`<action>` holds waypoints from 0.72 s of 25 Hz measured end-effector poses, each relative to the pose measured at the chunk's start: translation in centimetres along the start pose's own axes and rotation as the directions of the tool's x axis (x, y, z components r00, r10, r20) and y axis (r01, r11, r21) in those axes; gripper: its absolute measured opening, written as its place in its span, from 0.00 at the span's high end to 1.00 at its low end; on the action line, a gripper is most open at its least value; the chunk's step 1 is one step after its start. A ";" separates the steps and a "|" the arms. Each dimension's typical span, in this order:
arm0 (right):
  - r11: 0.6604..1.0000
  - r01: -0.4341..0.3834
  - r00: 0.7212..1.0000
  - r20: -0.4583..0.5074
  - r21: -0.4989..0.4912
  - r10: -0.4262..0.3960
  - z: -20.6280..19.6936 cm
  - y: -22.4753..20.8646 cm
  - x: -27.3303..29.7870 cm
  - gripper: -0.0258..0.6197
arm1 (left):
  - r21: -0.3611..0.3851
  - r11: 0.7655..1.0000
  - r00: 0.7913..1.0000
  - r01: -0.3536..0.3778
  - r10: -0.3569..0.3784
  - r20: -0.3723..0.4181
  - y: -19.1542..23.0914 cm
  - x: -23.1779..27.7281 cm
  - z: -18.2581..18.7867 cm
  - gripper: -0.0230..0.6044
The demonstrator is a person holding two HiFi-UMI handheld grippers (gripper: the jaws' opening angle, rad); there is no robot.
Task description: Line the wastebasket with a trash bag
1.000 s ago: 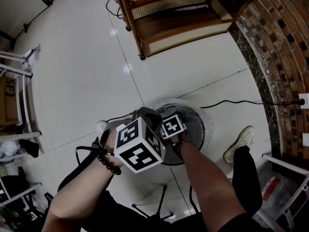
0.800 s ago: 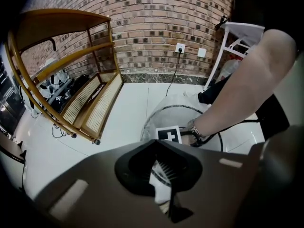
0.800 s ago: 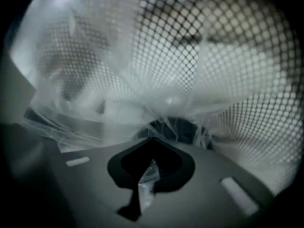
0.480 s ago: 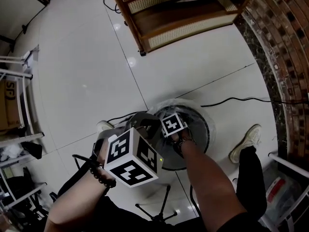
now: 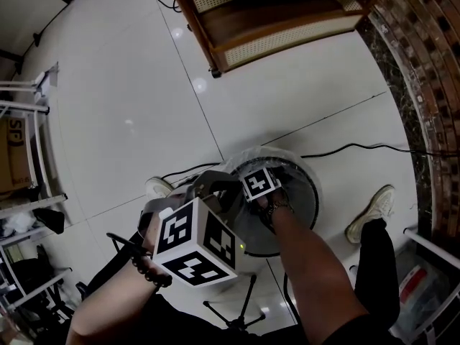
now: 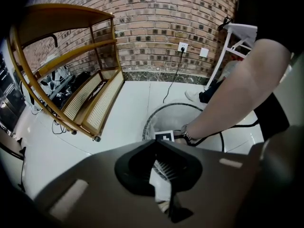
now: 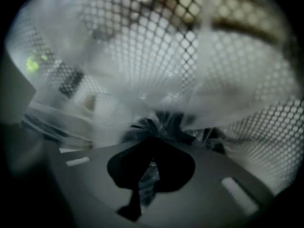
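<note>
The head camera looks steeply down on the wastebasket [image 5: 310, 192], which the left claw [image 6: 166, 194] camera shares from nearby. The right claw [image 7: 145, 184] camera sits inside, close against the mesh.

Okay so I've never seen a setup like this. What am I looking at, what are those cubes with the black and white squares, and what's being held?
There is no robot here. A person holds a two-jaw gripper in each hand, and the patterned cubes are parts of those grippers.

The head view comes from a camera on the person's head, looking steeply down at a white tiled floor. A round mesh wastebasket stands there, not far from a wooden bench.

The other two views come from cameras riding on the grippers, each looking along its own jaws. The left gripper, near the basket's rim, has its jaws shut on a pale strip that looks like the clear trash bag. The right gripper is down inside the basket, its jaws shut on bag film, with mesh all around.
</note>
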State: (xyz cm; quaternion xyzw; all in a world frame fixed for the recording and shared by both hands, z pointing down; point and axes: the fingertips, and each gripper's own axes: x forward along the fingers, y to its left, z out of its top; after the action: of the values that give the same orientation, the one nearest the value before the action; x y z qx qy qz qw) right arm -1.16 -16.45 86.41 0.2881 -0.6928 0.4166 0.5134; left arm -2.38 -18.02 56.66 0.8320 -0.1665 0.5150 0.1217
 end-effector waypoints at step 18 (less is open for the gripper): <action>0.997 -0.076 0.978 0.194 0.007 0.073 2.1 4.7 -9.9 0.96 | 0.095 0.995 0.999 0.000 0.004 -0.041 -0.6 -0.3 -0.6 0.96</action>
State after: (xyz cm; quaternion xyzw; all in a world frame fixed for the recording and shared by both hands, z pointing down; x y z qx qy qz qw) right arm -3.04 -16.31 75.42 0.3048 -0.7467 0.4107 0.4253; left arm -2.77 -17.21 56.62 0.8259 -0.1401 0.5395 0.0849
